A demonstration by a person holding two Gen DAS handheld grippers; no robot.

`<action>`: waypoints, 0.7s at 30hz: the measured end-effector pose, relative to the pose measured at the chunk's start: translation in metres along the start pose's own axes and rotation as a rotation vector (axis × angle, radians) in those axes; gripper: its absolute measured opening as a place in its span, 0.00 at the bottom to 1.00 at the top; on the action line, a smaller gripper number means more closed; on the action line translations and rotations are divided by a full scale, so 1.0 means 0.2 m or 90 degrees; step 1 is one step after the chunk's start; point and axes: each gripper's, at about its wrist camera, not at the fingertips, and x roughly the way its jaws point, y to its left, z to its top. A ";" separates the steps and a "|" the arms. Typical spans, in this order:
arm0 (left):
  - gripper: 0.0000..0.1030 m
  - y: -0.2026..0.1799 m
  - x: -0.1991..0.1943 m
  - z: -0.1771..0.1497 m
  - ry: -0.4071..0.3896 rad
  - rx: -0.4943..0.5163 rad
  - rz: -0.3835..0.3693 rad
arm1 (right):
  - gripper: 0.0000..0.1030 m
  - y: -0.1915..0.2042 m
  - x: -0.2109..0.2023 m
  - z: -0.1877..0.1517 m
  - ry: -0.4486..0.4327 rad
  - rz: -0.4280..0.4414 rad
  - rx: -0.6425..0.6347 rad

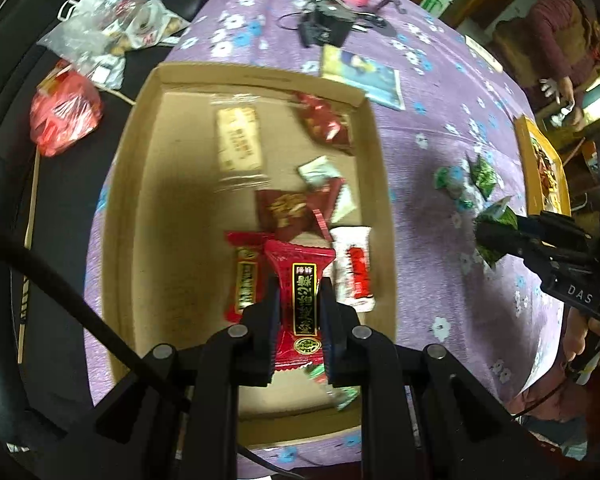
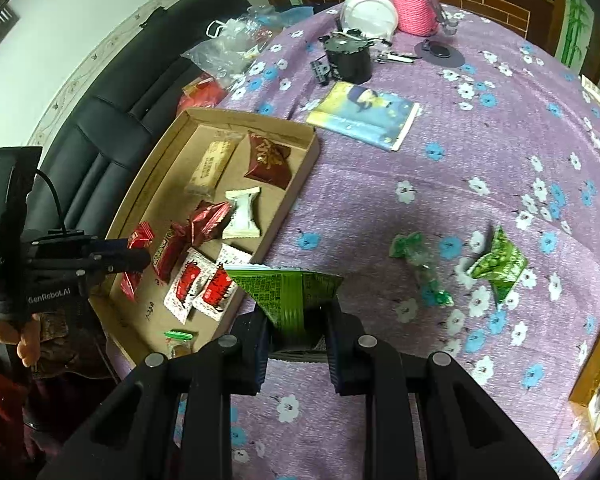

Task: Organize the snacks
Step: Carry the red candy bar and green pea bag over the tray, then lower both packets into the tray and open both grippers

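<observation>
Cardboard tray (image 1: 140, 208) lies directly beneath the left gripper (image 1: 298, 312), which clamps a red snack packet (image 1: 300, 300) lengthwise. Right gripper (image 2: 298, 332) grips a green packet (image 2: 288, 292) above the tablecloth (image 2: 380, 240); tray sits to its left.

the left gripper (image 1: 298, 304) pointed forward and down, its two black fingers (image 1: 266, 312) pressed in from either side on a red snack packet (image 1: 300, 296), held upright between them. the right gripper (image 2: 298, 322) was clamped the same way on a green snack packet (image 2: 288, 292), fingers (image 2: 336, 344) close together. in the right wrist view a bare hand (image 2: 26, 340) gripped the left gripper's handle from below.
</observation>
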 end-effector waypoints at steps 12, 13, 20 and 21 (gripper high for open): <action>0.19 0.19 0.02 -0.07 0.003 -0.046 0.017 | 0.22 0.20 0.11 0.07 0.022 0.024 -0.040; 0.19 0.20 0.02 -0.07 0.003 -0.051 0.019 | 0.22 0.22 0.12 0.08 0.024 0.027 -0.044; 0.19 0.25 0.07 -0.02 0.011 -0.061 0.031 | 0.22 0.36 0.22 0.23 0.030 0.052 -0.064; 0.19 0.25 0.07 -0.01 0.011 -0.059 0.034 | 0.22 0.38 0.24 0.26 0.029 0.055 -0.066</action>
